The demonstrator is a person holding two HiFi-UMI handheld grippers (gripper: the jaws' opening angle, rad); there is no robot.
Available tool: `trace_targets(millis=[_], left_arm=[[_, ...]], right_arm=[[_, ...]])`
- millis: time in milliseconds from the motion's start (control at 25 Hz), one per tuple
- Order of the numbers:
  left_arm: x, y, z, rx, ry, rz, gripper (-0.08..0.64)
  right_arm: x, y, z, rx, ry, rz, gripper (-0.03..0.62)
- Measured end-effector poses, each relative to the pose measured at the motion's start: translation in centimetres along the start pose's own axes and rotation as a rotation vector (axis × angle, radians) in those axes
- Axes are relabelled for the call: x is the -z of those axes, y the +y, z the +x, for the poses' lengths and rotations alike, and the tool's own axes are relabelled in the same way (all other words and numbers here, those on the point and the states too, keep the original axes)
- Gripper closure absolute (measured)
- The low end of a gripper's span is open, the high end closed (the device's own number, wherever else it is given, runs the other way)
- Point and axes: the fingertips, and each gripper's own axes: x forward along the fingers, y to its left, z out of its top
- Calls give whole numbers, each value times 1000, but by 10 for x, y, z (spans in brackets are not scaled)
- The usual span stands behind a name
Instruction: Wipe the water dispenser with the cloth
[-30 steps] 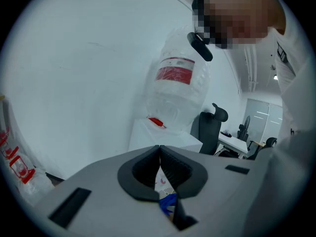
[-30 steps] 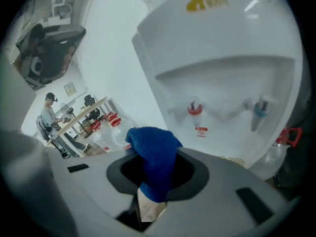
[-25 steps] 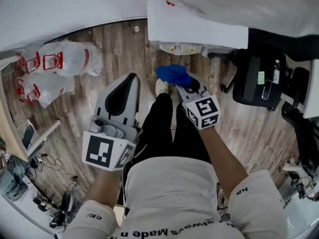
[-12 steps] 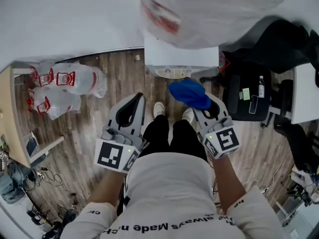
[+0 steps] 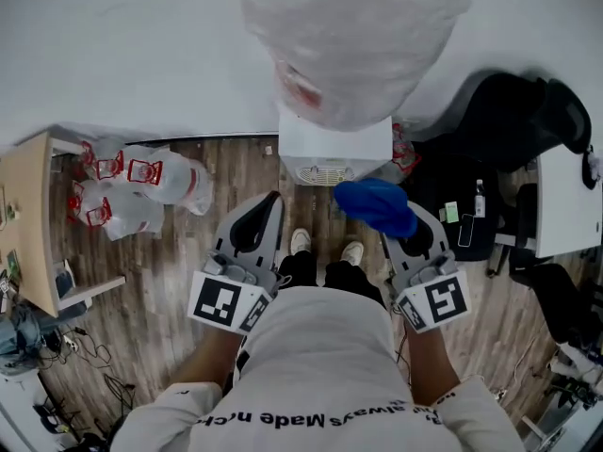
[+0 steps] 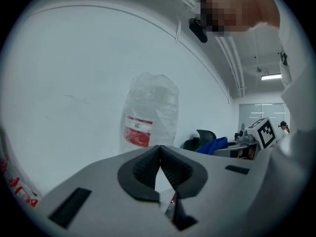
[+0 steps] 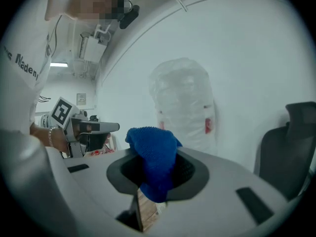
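Observation:
The water dispenser point(image 5: 334, 149) is a white cabinet against the wall, topped by a large bottle point(image 5: 349, 36) wrapped in clear plastic with a red label; the bottle also shows in the left gripper view point(image 6: 150, 117) and the right gripper view point(image 7: 183, 105). My right gripper point(image 5: 400, 222) is shut on a blue cloth point(image 5: 375, 205), bunched between its jaws point(image 7: 155, 159), just right of and short of the dispenser front. My left gripper point(image 5: 262, 217) is shut with nothing in it, to the left of the dispenser.
Plastic-wrapped bottles with red labels point(image 5: 141, 191) lie on the wooden floor at the left. A black office chair point(image 5: 513, 121) stands right of the dispenser, with a white desk point(image 5: 570, 201) further right. A wooden table edge point(image 5: 28, 215) is at the far left.
My view has tilted up, so the bottle on the dispenser now fills the top. Both grippers have risen and moved toward the dispenser, the cloth still in the right one.

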Motion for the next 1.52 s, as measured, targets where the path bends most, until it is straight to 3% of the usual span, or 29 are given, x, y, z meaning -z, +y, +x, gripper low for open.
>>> trace_targets(millis=[320, 720, 1520], left_arm=[[-45, -37, -2, 43, -62, 23, 540], [-83, -70, -5, 72, -109, 41, 540], [-101, -72, 4, 72, -140, 45, 540]], right_arm=[[-62, -8, -38, 8, -70, -42, 495], [-110, -4, -65, -33, -112, -69, 495], [-138, 4, -61, -78, -153, -107, 497]])
